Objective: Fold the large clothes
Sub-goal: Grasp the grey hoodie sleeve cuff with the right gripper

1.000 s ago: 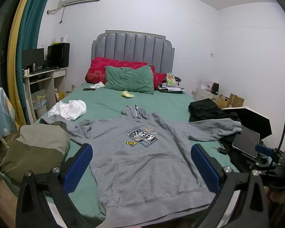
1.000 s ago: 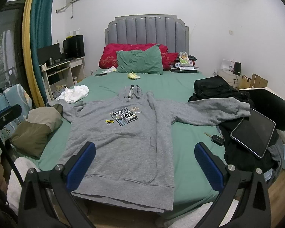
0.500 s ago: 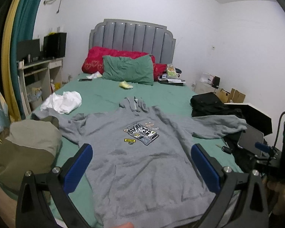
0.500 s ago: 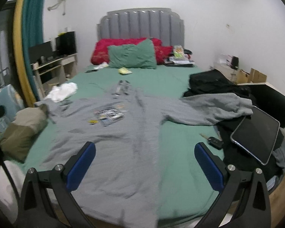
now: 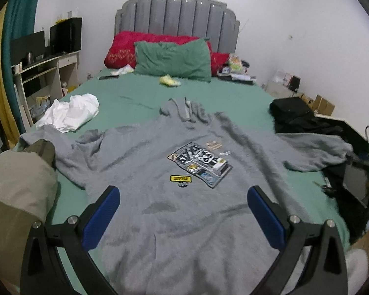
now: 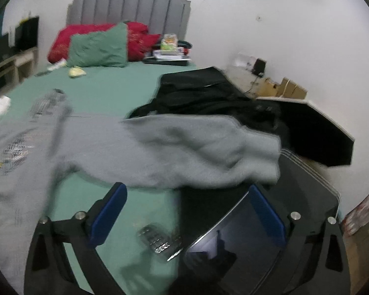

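A grey hoodie [image 5: 184, 196] with a printed chest patch lies face up and spread flat on the green bed [image 5: 135, 98]. My left gripper [image 5: 183, 205] is open and empty, just above the hoodie's lower front. In the right wrist view the hoodie's right sleeve [image 6: 196, 147] stretches across the frame, its cuff end resting on dark things at the bed's right edge. My right gripper [image 6: 188, 202] is open and empty, just short of that sleeve. The right wrist view is blurred.
A tablet [image 6: 246, 241] and a car key [image 6: 160, 242] lie under my right gripper. Black clothes [image 6: 204, 93] are piled behind the sleeve. An olive bundle [image 5: 14, 196] and a white cloth [image 5: 71, 113] lie at the bed's left. Pillows [image 5: 172, 59] lean on the headboard.
Both grippers moved forward and lower over the bed. The right gripper swung right, from facing the whole hoodie to facing its right sleeve. Both stayed open.
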`<state>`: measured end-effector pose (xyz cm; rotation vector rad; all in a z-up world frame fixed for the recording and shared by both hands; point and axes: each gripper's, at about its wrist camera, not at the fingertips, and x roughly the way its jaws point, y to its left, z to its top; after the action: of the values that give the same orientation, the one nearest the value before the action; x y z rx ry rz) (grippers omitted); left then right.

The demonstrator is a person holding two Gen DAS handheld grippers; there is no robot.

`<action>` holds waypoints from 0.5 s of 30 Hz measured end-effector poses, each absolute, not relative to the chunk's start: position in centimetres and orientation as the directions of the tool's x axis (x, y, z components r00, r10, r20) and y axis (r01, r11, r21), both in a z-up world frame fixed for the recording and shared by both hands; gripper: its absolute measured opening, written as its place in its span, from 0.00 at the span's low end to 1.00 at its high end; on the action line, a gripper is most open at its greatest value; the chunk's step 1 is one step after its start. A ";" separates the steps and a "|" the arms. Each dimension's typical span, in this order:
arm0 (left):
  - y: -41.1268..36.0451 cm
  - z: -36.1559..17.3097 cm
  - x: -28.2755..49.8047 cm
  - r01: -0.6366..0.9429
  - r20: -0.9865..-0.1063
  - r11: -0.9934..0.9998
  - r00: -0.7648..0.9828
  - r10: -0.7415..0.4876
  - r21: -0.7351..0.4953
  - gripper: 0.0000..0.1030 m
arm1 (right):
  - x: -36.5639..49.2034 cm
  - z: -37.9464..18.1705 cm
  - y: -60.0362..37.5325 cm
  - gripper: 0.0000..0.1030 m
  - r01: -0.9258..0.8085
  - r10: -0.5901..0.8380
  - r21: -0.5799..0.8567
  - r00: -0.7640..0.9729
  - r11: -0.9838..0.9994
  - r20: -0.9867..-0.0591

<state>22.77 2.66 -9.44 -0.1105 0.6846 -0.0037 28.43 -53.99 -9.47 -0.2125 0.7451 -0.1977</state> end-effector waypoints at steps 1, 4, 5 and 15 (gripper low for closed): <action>2.8 -10.0 23.9 -0.038 -0.638 0.994 0.769 -0.035 -0.100 1.00 | 29.8 -9.6 -55.2 0.96 0.113 -0.281 -0.288 0.710 0.951 -0.646; 2.9 -11.5 26.9 -0.058 -0.665 0.994 0.746 -0.020 -0.095 1.00 | 33.5 -10.3 -59.3 0.96 0.152 -0.342 -0.331 0.678 0.931 -0.651; 2.9 -11.8 27.2 -0.063 -0.668 0.993 0.744 -0.019 -0.099 1.00 | 34.9 -10.7 -60.8 0.96 0.162 -0.357 -0.339 0.663 0.927 -0.658; 3.8 -13.2 31.5 -0.071 -0.680 0.994 0.733 -0.008 -0.088 1.00 | 37.9 -14.0 -61.7 0.14 0.005 -0.334 -0.422 0.620 0.906 -0.710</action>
<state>31.46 3.79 -13.21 -0.1108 0.7471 0.0346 37.86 -61.71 -14.05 -0.4034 0.8862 -0.2012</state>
